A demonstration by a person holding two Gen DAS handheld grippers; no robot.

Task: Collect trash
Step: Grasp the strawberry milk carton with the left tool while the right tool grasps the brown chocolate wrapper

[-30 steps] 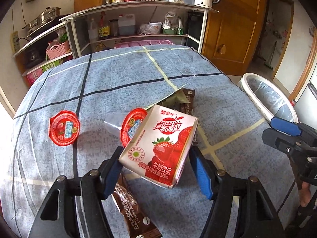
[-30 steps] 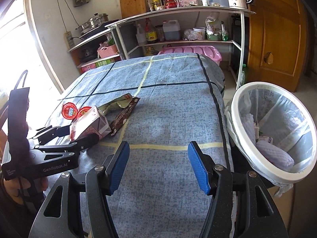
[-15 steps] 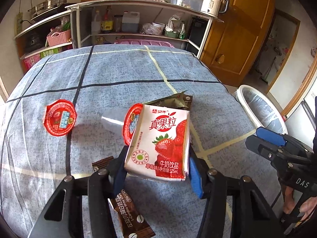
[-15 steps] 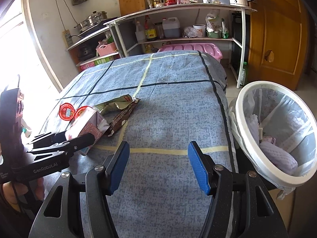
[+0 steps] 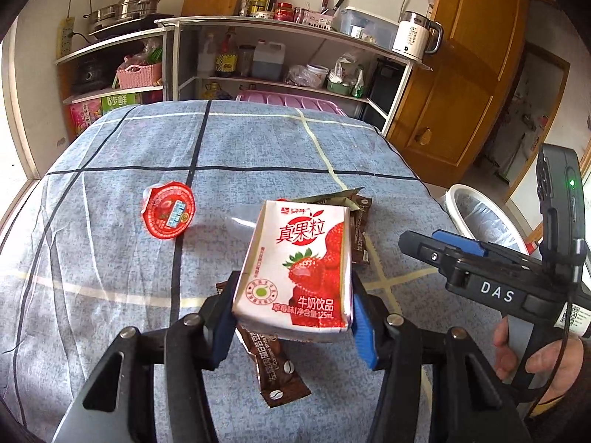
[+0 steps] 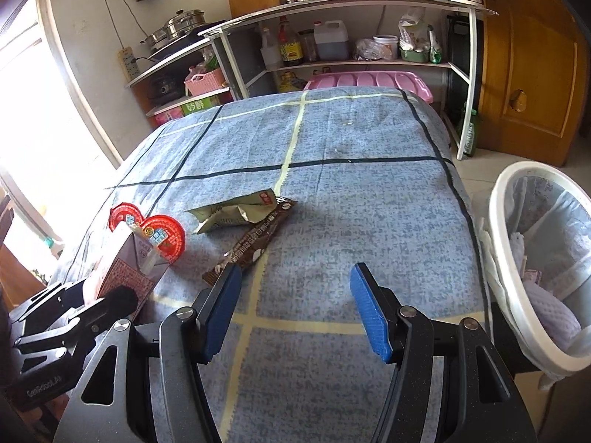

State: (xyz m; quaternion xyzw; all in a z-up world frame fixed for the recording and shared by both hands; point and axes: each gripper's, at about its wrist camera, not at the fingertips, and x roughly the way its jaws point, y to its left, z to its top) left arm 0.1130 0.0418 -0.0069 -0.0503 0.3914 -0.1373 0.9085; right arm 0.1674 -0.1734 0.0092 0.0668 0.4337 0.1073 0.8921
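My left gripper [image 5: 293, 317] is shut on a red-and-white strawberry milk carton [image 5: 299, 269] and holds it above the table; the carton also shows at the left of the right wrist view [image 6: 123, 265]. A brown wrapper [image 5: 273, 369] lies under it. A red jelly cup lid [image 5: 168, 210] lies to the left. In the right wrist view, my right gripper [image 6: 295, 310] is open and empty over the table, near a long brown wrapper [image 6: 255, 243], a green wrapper [image 6: 232, 216] and two red cups [image 6: 162, 236]. The white trash bin [image 6: 532, 258] stands at the right.
The table has a blue checked cloth [image 6: 351, 184]. Metal shelves [image 6: 362, 26] with bottles and a pink crate [image 6: 369, 81] stand behind it. A wooden door [image 6: 528, 66] is at the back right. The right gripper's body [image 5: 495, 280] shows at the right of the left wrist view.
My left gripper closed on the milk carton and lifted it off the table. The right gripper stayed open and shifted slightly left toward the wrappers.
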